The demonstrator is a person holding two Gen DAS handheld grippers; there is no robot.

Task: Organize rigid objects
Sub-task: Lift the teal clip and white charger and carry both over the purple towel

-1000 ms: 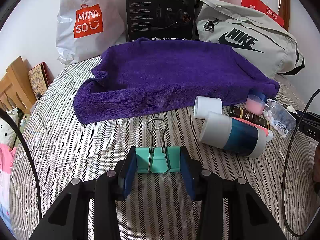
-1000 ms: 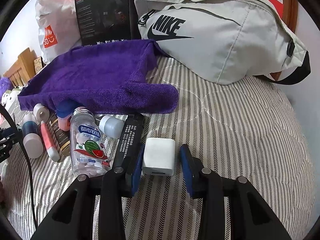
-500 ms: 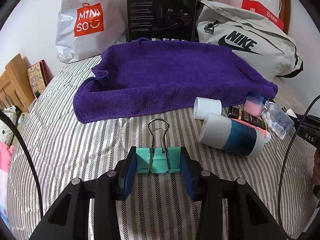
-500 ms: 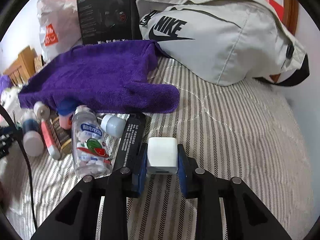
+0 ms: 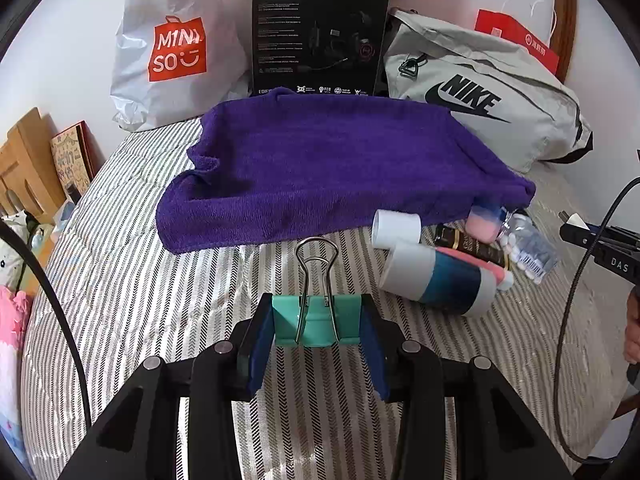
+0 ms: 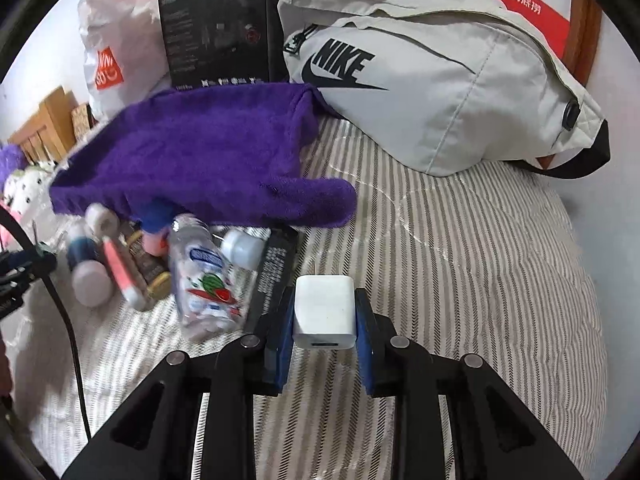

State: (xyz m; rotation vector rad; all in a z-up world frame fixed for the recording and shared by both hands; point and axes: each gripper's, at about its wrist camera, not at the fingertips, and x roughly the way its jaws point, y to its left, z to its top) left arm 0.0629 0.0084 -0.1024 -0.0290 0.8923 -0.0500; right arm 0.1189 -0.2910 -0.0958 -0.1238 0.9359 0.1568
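Pick-up step complete: left gripper point(image 5: 318, 326) pinches a teal metal binder clip point(image 5: 316, 320), right gripper point(image 6: 324, 314) clamps a white plastic charger cube point(image 6: 324, 310); next, likely carrying both to placement.

teal binder clip point(image 5: 316, 322), white charger point(image 6: 324, 312), purple towel point(image 5: 332, 168), grey-striped bedcover point(image 5: 132, 280)

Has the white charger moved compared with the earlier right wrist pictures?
Yes. The white charger lay beside the black box on the striped bedcover; now it is clamped between the right gripper's fingers.
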